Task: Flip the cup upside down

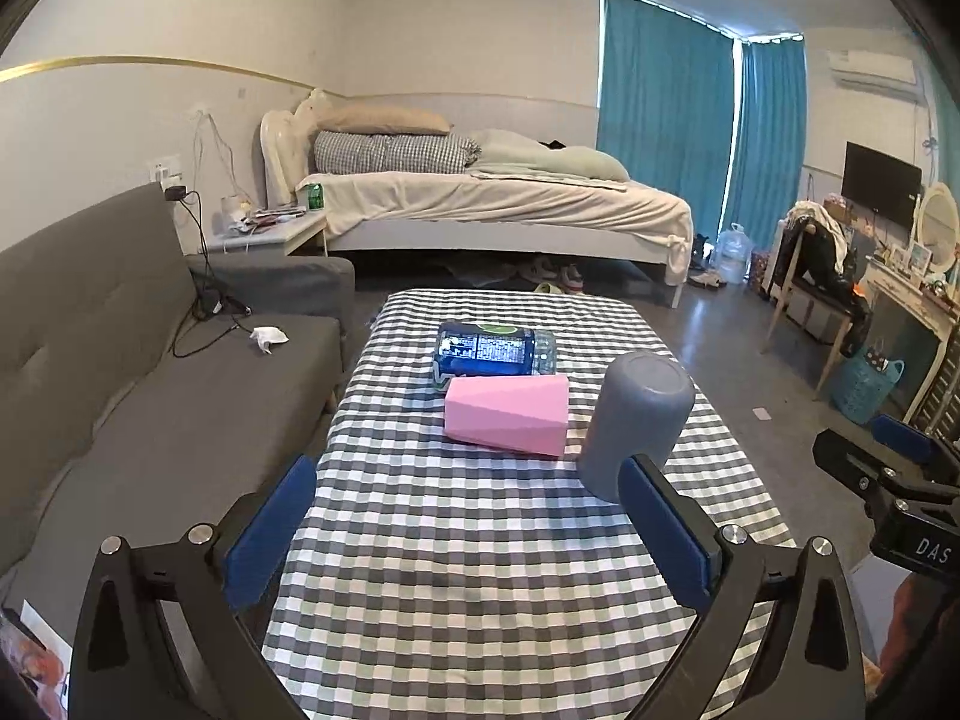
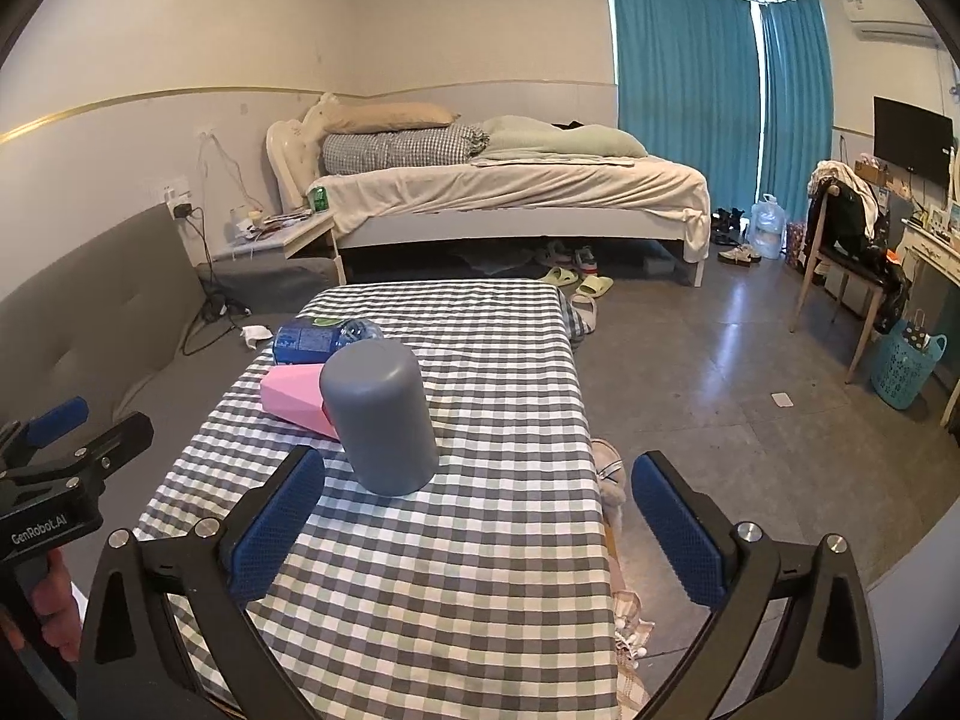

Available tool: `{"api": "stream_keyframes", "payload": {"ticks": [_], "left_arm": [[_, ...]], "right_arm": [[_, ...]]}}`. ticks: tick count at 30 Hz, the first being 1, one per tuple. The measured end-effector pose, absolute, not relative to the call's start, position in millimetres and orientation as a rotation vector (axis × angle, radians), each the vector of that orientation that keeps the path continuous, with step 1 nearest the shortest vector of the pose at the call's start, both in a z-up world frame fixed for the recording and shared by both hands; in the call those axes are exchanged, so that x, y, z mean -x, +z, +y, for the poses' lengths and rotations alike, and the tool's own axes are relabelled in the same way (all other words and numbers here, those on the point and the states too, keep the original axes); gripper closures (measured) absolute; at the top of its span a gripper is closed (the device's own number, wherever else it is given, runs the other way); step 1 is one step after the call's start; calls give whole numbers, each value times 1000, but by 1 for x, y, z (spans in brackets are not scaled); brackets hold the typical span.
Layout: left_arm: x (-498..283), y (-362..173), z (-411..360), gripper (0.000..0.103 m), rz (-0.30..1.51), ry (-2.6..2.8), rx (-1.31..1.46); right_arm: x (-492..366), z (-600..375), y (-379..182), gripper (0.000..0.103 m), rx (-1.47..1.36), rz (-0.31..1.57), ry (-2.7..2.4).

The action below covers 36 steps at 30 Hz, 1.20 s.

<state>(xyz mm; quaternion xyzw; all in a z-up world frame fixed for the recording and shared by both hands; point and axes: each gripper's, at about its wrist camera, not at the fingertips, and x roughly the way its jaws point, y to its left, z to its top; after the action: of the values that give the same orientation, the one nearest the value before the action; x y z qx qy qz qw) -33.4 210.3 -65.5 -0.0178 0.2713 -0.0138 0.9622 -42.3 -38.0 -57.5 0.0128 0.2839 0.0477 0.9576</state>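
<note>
A grey cup [image 1: 637, 420] stands upside down on the checked tablecloth [image 1: 456, 564], closed base up. It also shows in the right wrist view [image 2: 381, 414]. My left gripper [image 1: 471, 483] is open and empty, with its right finger just in front of the cup. My right gripper [image 2: 480, 480] is open and empty, a little behind the cup and to its right; its body shows at the right edge of the left wrist view [image 1: 888, 480].
A pink faceted cup [image 1: 510, 414] lies on its side left of the grey cup, with a blue-labelled bottle [image 1: 492, 351] lying behind it. A grey sofa [image 1: 120, 372] runs along the table's left. Slippers [image 2: 585, 285] and bare floor lie to the right.
</note>
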Motion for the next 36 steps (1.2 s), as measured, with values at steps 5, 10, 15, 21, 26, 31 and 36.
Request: {"api": "stream_keyframes", "payload": {"ticks": [5,10,15,21,26,31,36], "left_arm": [[35,-66,210,0,550,-31,29],[36,-66,209,0,553,-36,29],[36,-65,207,0,549,-39,24],[37,-65,207,0,539,-43,17],[36,-66,207,0,546,-54,13],[36,-66,207,0,548,-50,16],[35,-66,208,0,547,-46,14]], "right_arm": [[45,-34,-57,0,-12,573,101],[45,-32,-57,0,-6,574,101],[45,-31,-57,0,-4,574,101],[45,-31,-57,0,6,579,96],[47,-29,-57,0,19,575,97],[47,-29,-57,0,21,579,101],[47,-28,-57,0,30,583,99]]}}
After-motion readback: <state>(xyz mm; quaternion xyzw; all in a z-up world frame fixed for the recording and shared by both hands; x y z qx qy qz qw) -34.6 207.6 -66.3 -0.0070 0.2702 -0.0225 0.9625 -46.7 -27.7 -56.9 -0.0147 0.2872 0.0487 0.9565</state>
